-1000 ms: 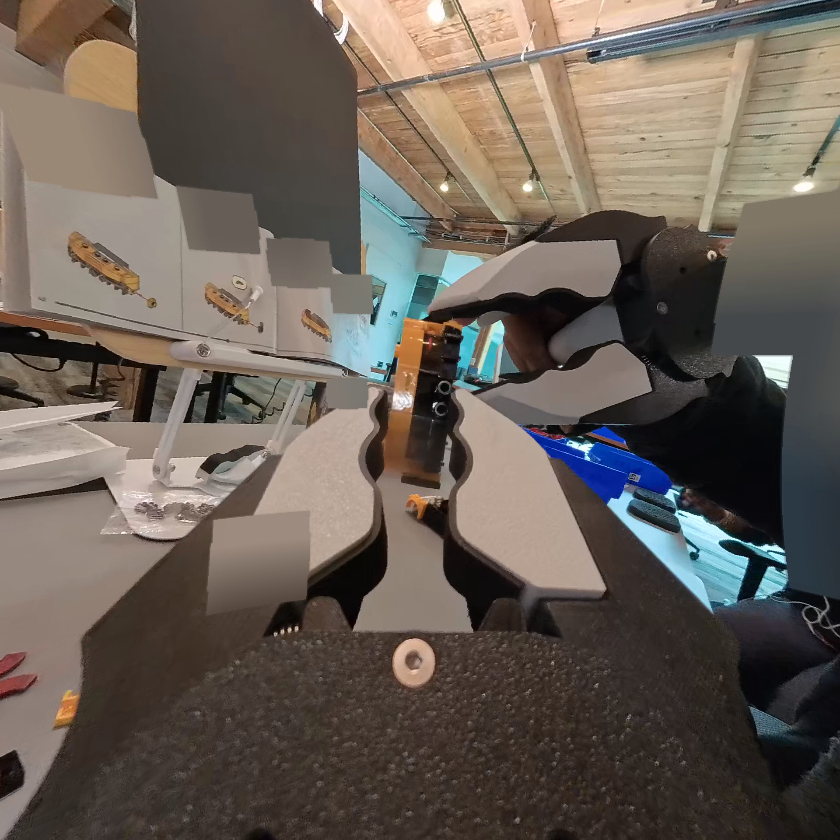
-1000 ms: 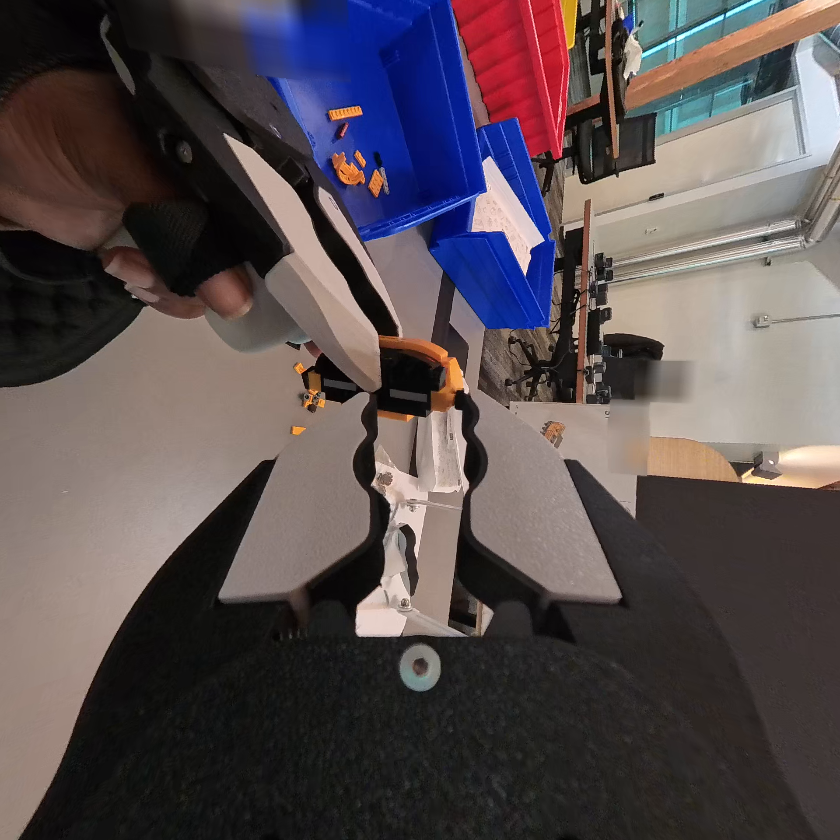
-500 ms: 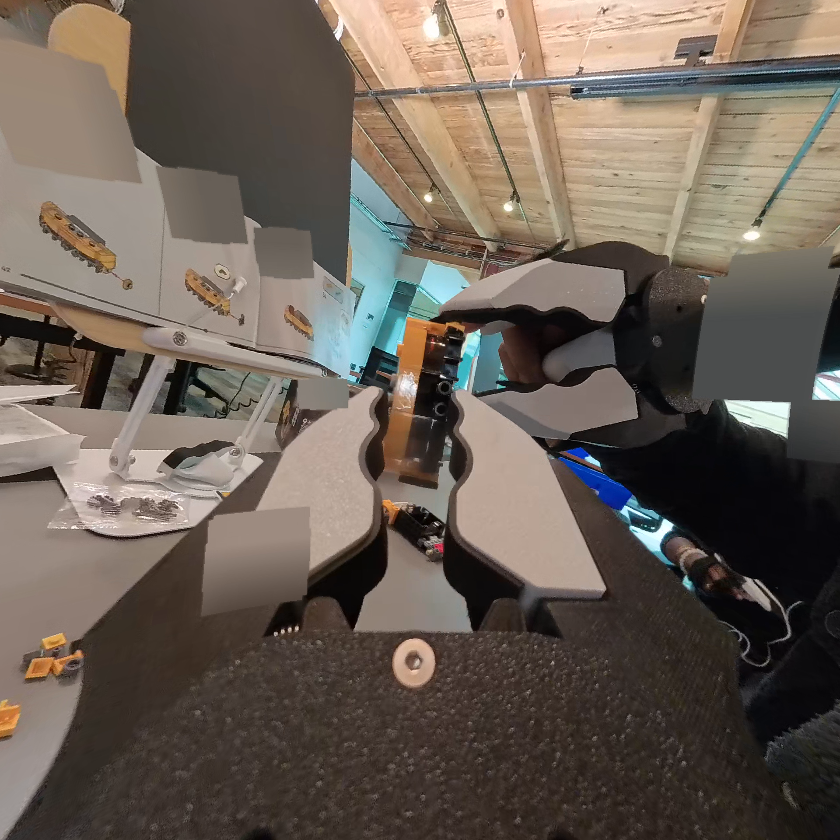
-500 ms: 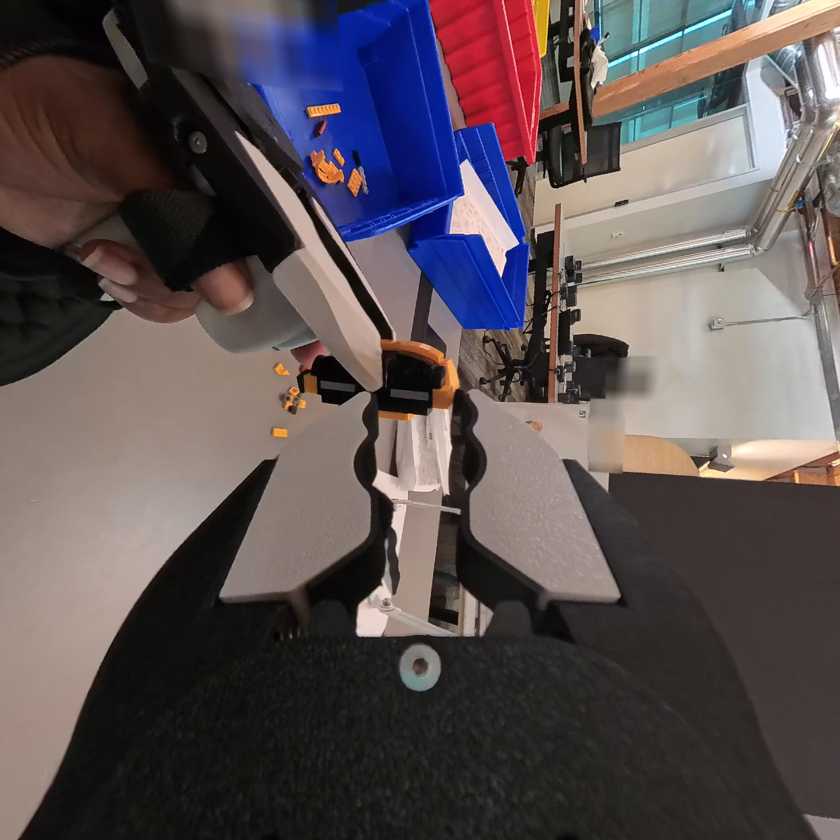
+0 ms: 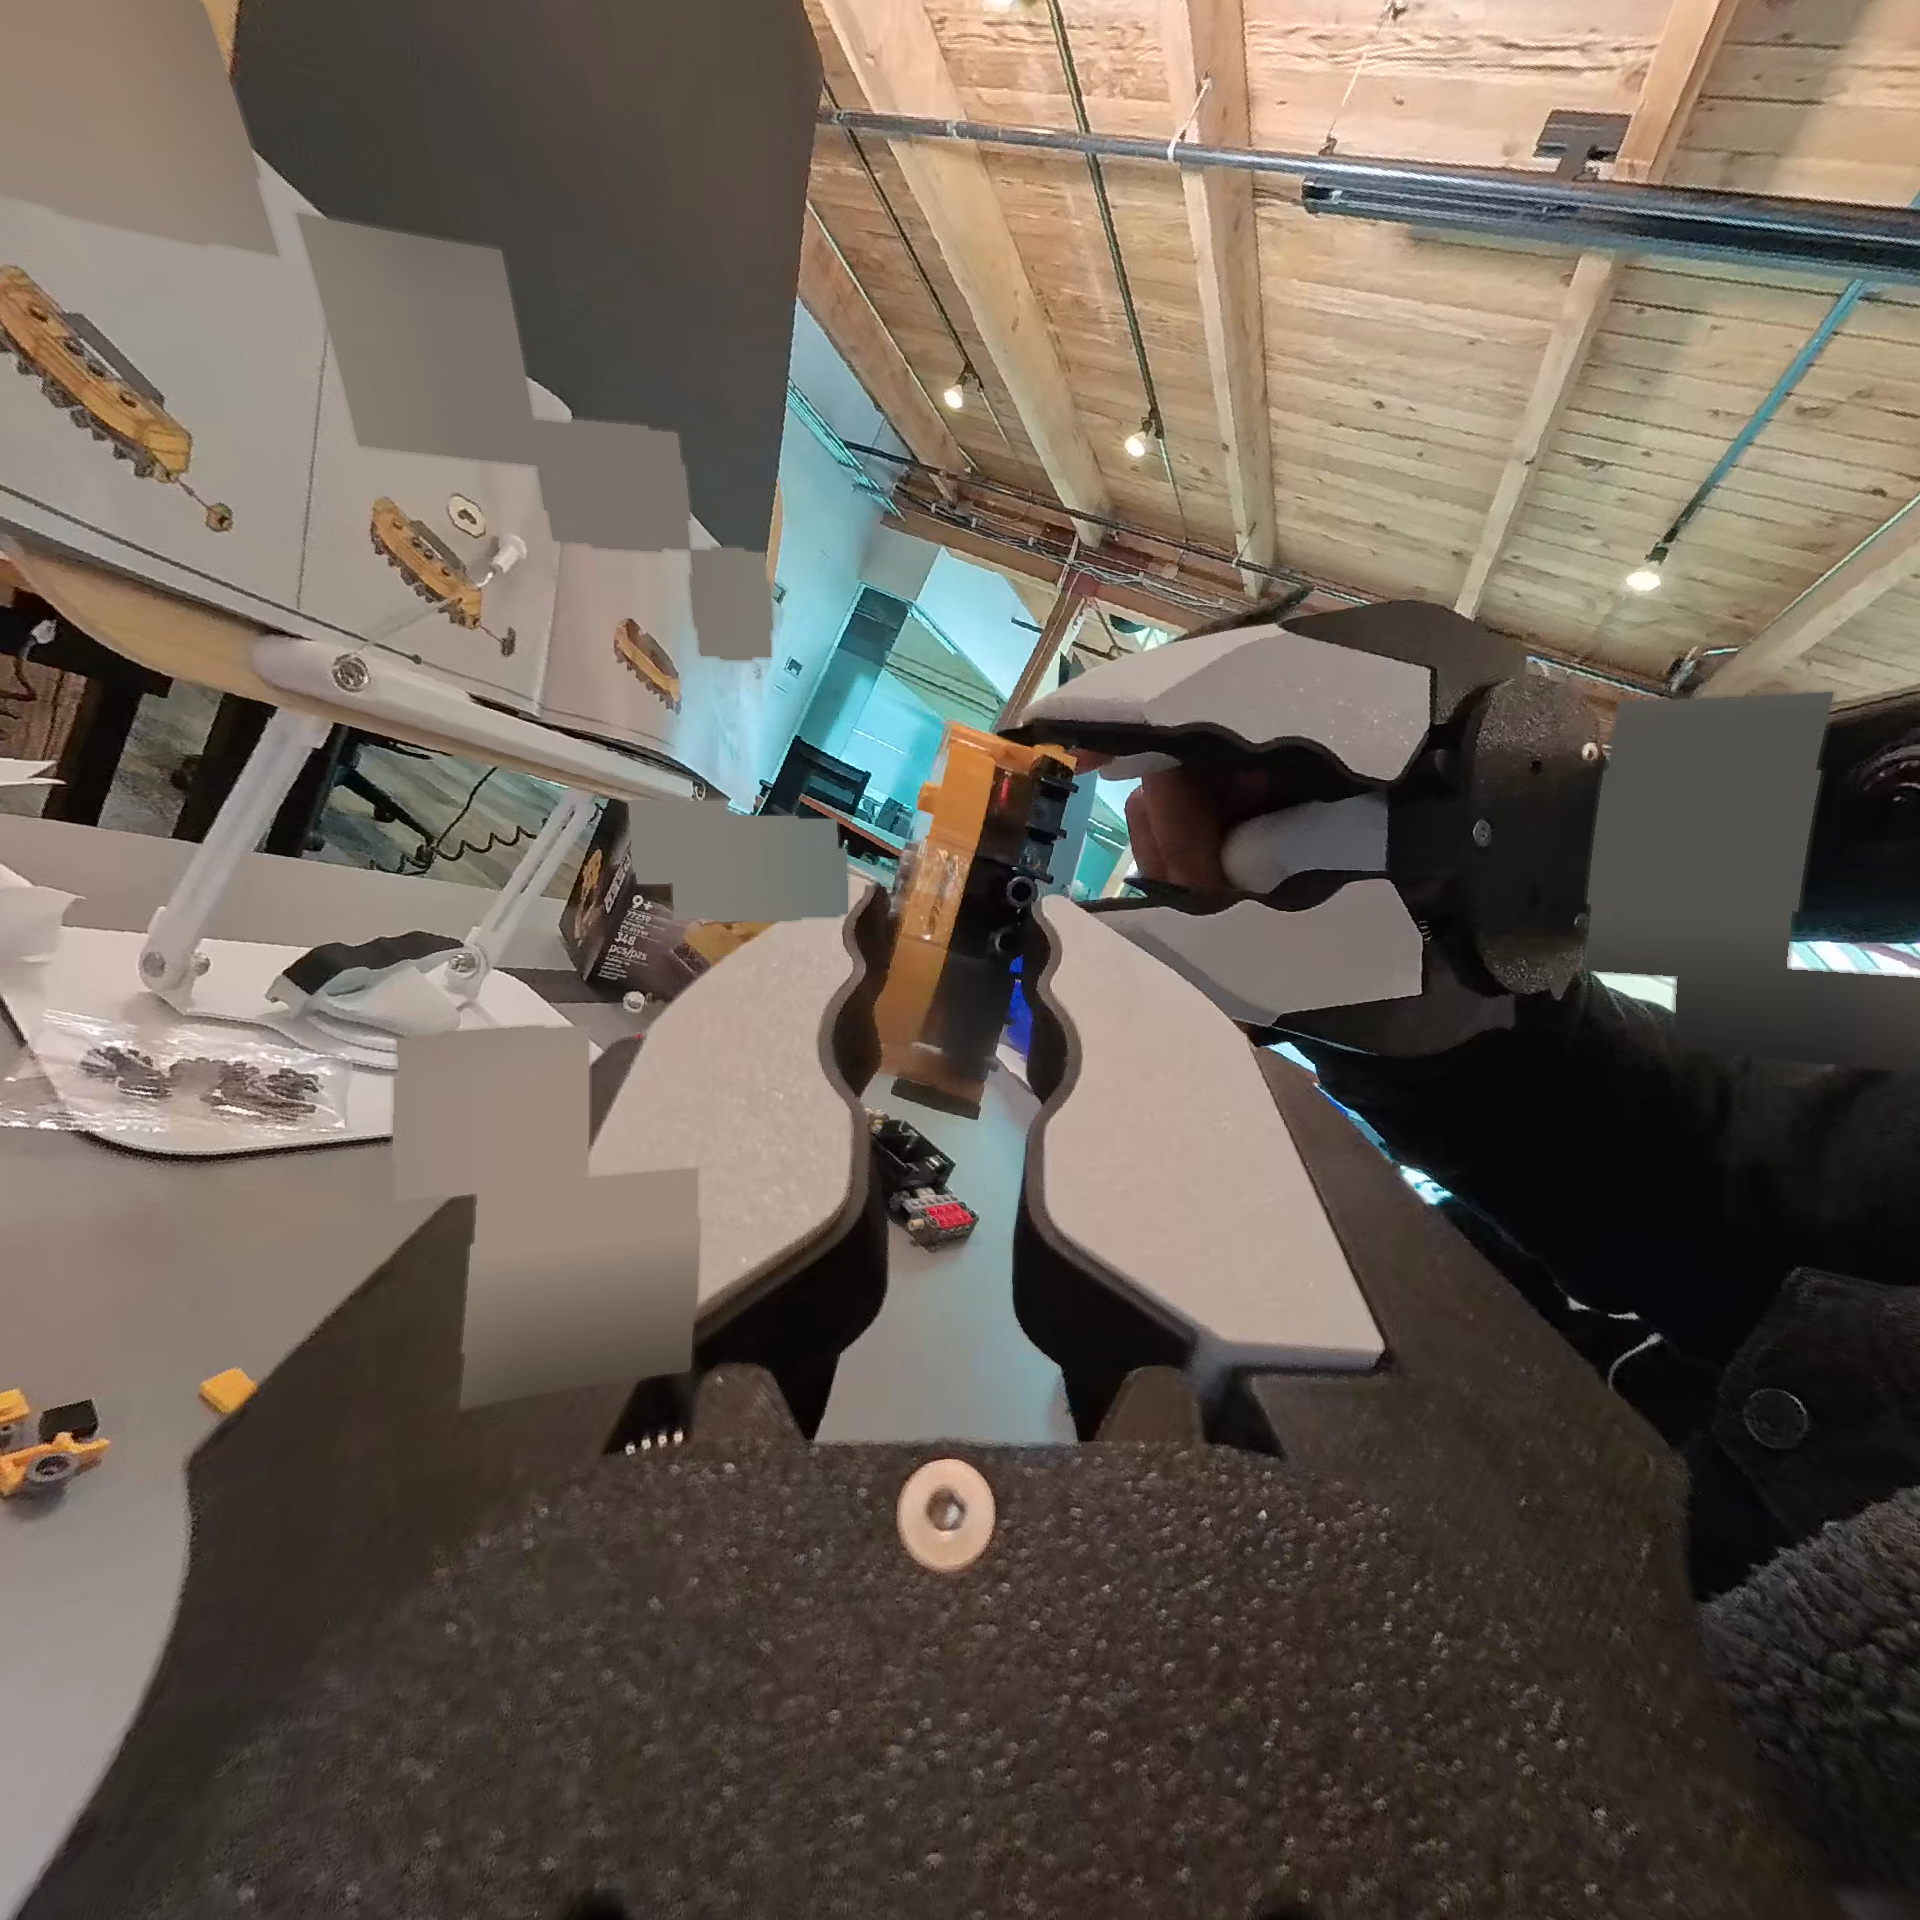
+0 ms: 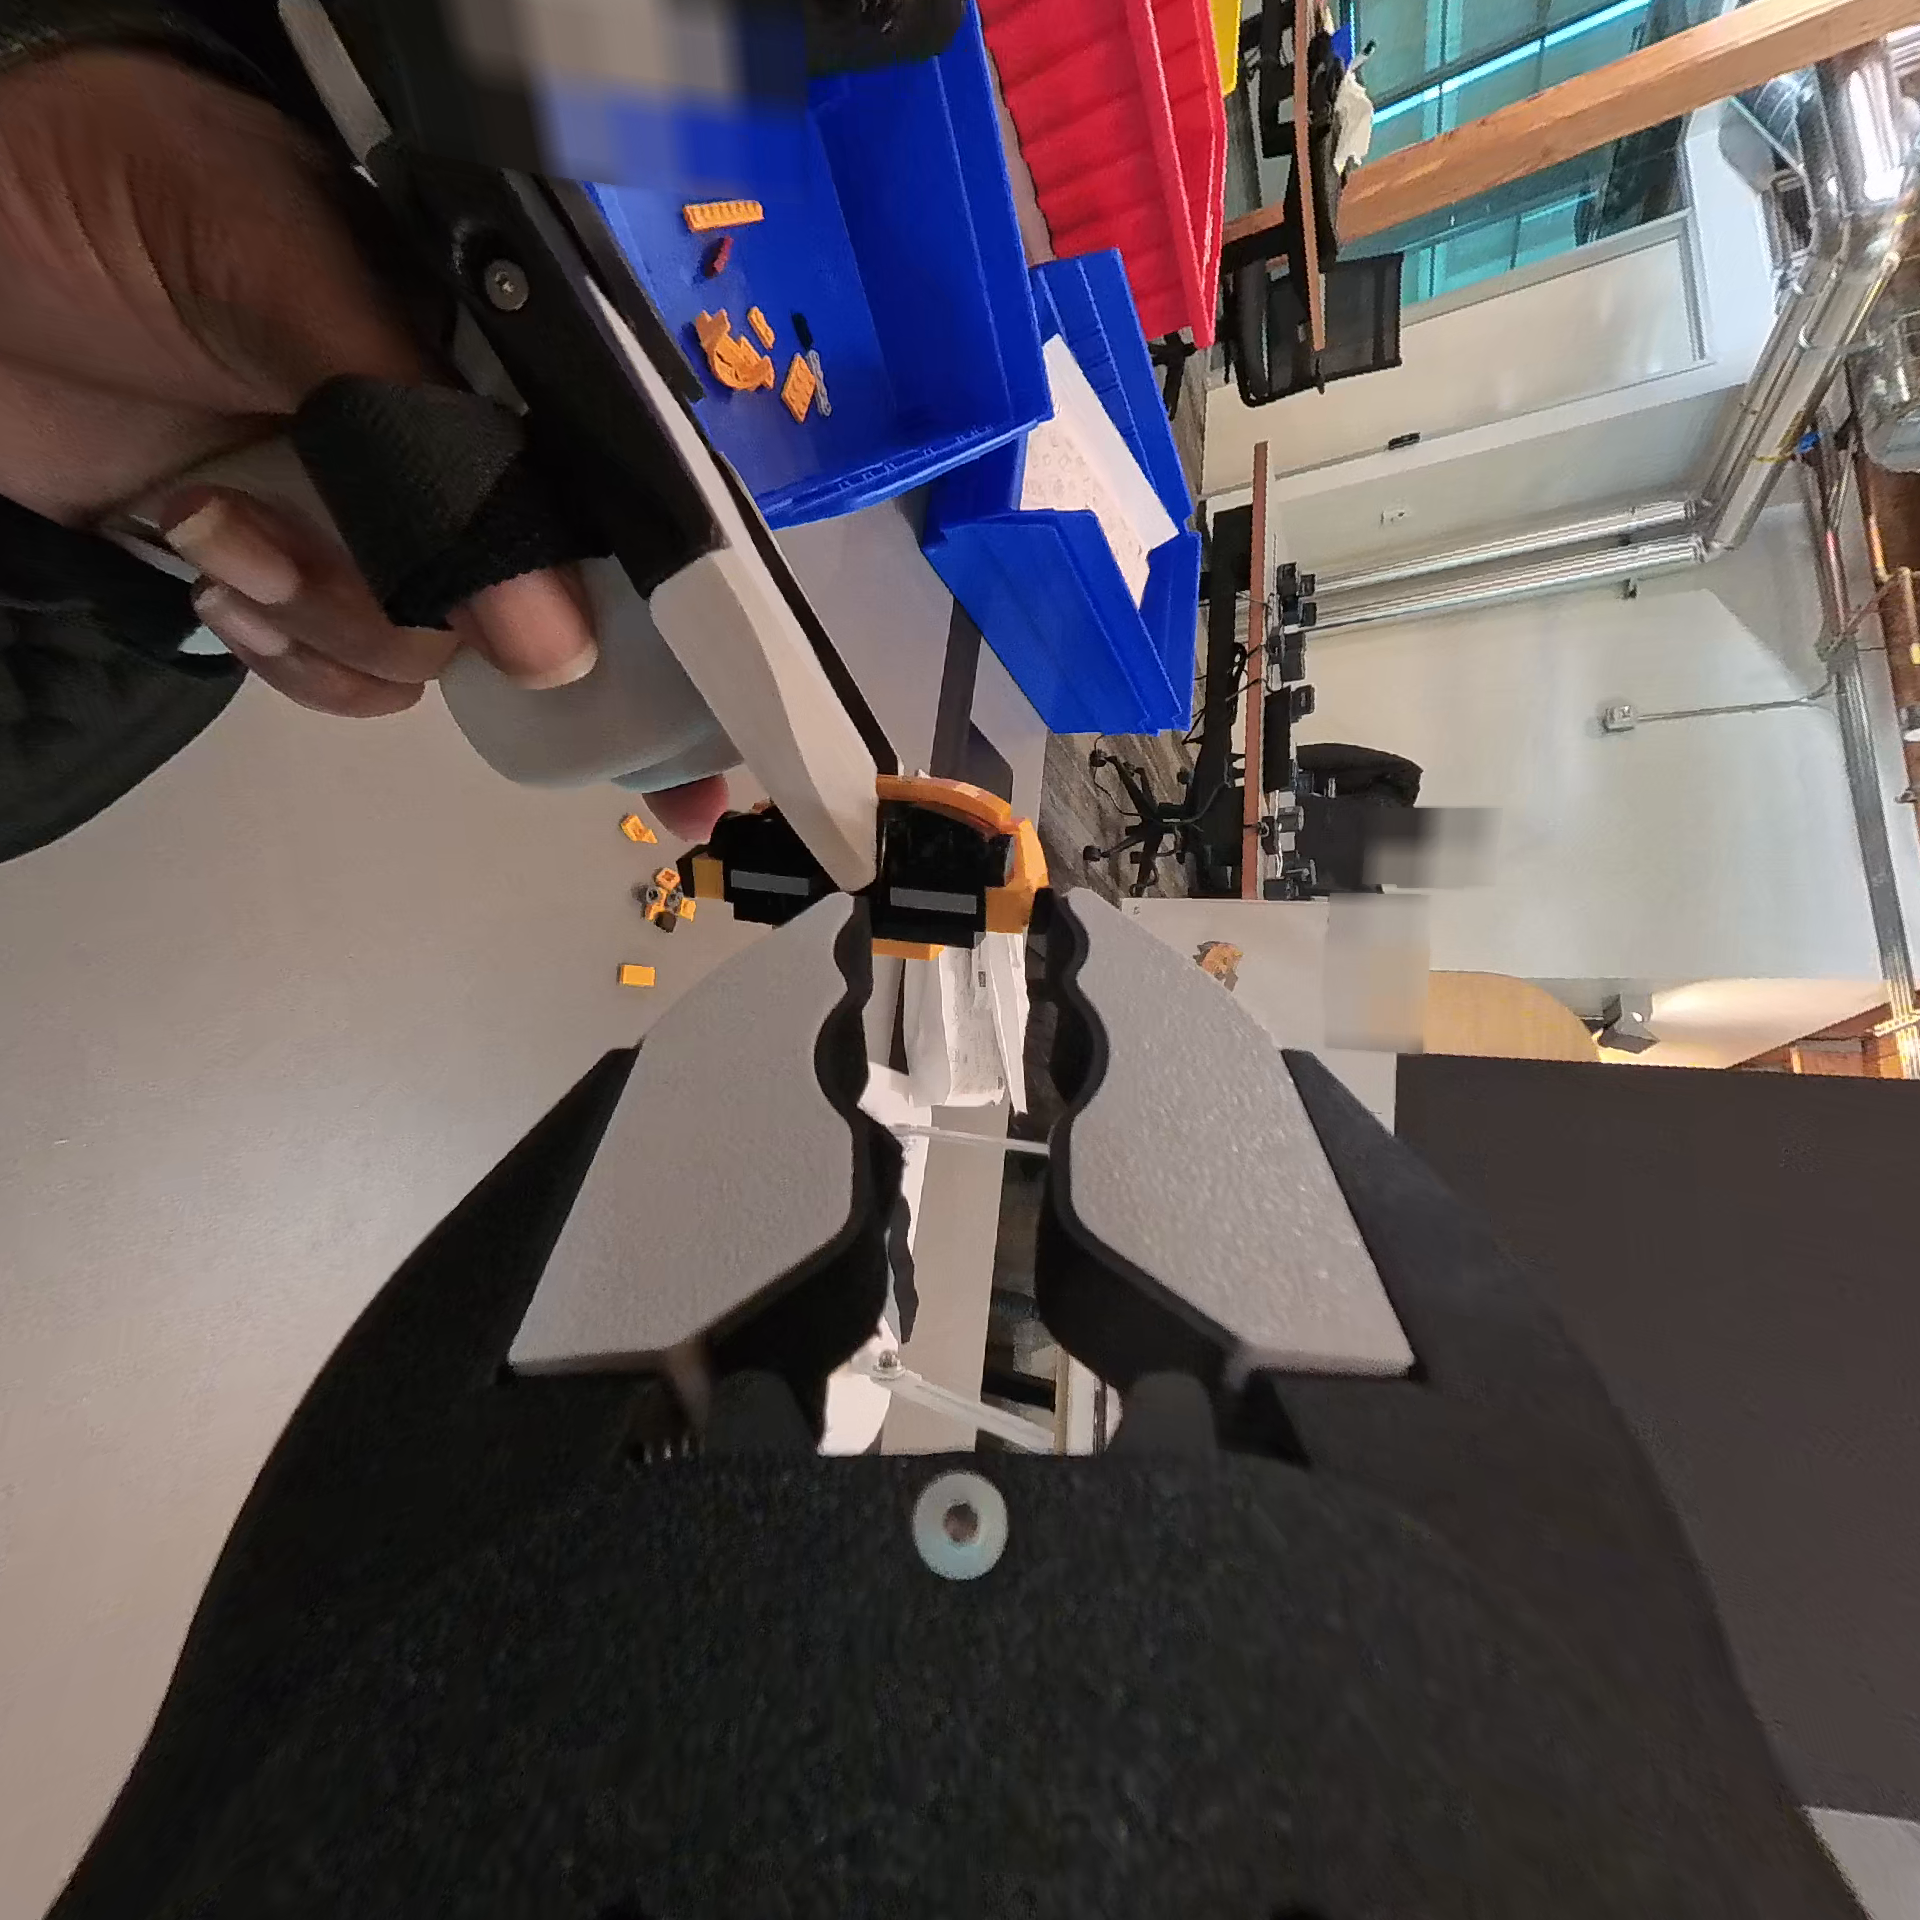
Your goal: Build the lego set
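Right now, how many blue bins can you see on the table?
2: a large blue bin holding loose orange pieces, and a smaller blue bin beside it holding white paper. More may be hidden.

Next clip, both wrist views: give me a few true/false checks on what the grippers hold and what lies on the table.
1. The left gripper clamps the orange-and-black lego assembly. True.
2. The right gripper is far from that assembly. False: its fingertips straddle it.
3. Loose orange pieces lie on the grey table. True.
4. The nearest blue bin is empty. False: it holds small orange parts.
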A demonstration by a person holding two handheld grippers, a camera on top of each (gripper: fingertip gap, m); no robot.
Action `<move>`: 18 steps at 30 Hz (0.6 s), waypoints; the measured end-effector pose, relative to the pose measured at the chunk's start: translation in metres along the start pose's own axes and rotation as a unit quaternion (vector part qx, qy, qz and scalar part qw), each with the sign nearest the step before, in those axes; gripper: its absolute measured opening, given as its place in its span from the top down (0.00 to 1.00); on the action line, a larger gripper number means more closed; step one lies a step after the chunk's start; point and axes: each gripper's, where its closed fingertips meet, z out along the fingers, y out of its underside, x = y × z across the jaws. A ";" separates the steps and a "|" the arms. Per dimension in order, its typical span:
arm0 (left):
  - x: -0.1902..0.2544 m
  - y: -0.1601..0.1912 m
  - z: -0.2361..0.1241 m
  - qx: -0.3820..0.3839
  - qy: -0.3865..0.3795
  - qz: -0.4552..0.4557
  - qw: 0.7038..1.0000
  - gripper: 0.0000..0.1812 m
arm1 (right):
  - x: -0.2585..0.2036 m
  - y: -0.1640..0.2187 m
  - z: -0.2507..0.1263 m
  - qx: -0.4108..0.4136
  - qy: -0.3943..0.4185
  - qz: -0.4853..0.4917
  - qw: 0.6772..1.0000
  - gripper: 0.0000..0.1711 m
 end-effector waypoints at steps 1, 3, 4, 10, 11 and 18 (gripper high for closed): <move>-0.001 0.002 0.000 -0.005 0.000 -0.003 1.000 0.86 | -0.001 0.001 0.000 -0.003 -0.001 -0.003 1.000 0.81; -0.001 0.003 0.000 -0.010 0.000 -0.007 1.000 0.87 | -0.004 0.002 0.001 -0.007 -0.001 -0.003 1.000 0.81; -0.002 0.004 0.000 -0.013 0.001 -0.010 1.000 0.86 | -0.005 0.002 0.002 -0.007 0.000 -0.004 1.000 0.82; -0.004 0.008 0.001 -0.026 0.000 -0.025 0.999 0.86 | -0.012 0.005 0.007 -0.016 0.001 -0.002 1.000 0.84; -0.004 0.008 0.001 -0.027 0.000 -0.025 0.999 0.86 | -0.013 0.004 0.007 -0.015 0.003 0.000 1.000 0.84; -0.006 0.010 0.001 -0.034 -0.004 -0.029 0.999 0.87 | -0.018 0.006 0.012 -0.020 0.012 0.005 1.000 0.84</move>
